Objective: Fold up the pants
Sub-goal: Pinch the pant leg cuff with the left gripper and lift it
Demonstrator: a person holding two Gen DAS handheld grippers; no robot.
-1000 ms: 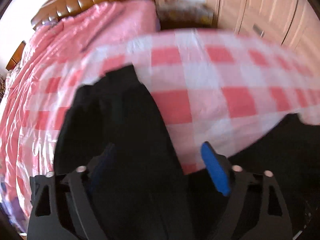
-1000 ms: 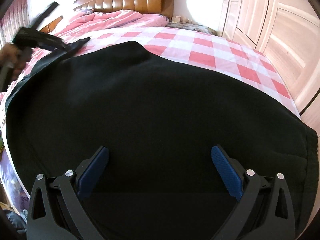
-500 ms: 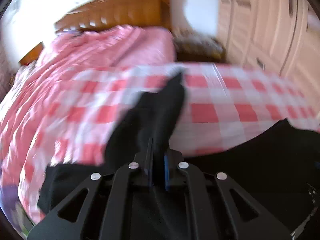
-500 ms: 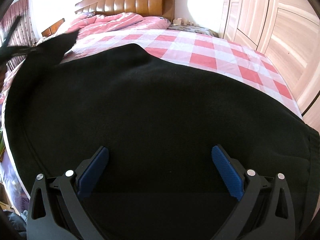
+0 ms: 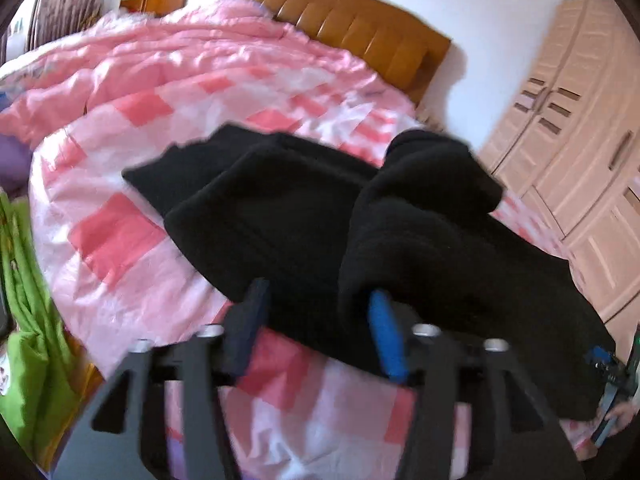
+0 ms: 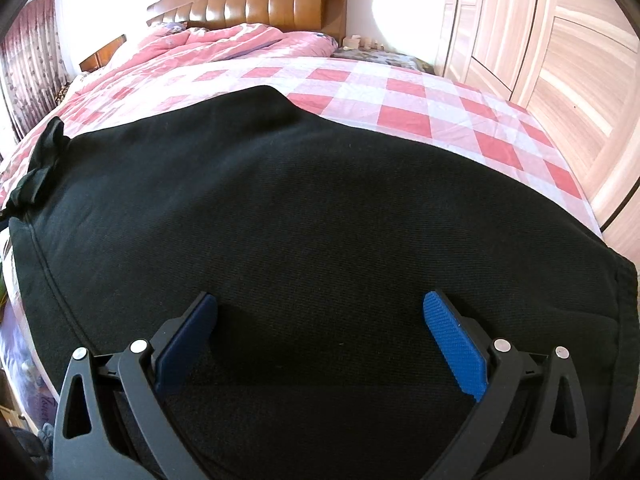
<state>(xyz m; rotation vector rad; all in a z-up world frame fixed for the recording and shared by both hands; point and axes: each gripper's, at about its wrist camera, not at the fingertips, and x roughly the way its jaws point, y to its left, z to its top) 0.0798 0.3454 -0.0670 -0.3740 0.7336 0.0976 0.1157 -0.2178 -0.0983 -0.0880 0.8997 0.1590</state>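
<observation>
Left wrist view shows the black pants (image 5: 288,216) lying on the bed (image 5: 116,236), on its pink-and-white checked sheet, with one part bunched into a soft hump (image 5: 424,200) on top of the flatter cloth. The left tongs (image 5: 320,328) are spread, holding nothing, with the hump's edge draped just at the bright blue pad. In the right wrist view the pants (image 6: 304,208) spread broad and fairly flat toward the foot of the bed, and the right tongs (image 6: 320,340) hover over them — also spread and empty.

The fabric looks thick and knitted, so I judge it soft, limp and fairly heavy: it will sag and drag rather than hold a crease. Best hold is probably a hemmed edge or corner, pinching all layers at once — a mid-panel grip would likely lift only the top layer.
</observation>
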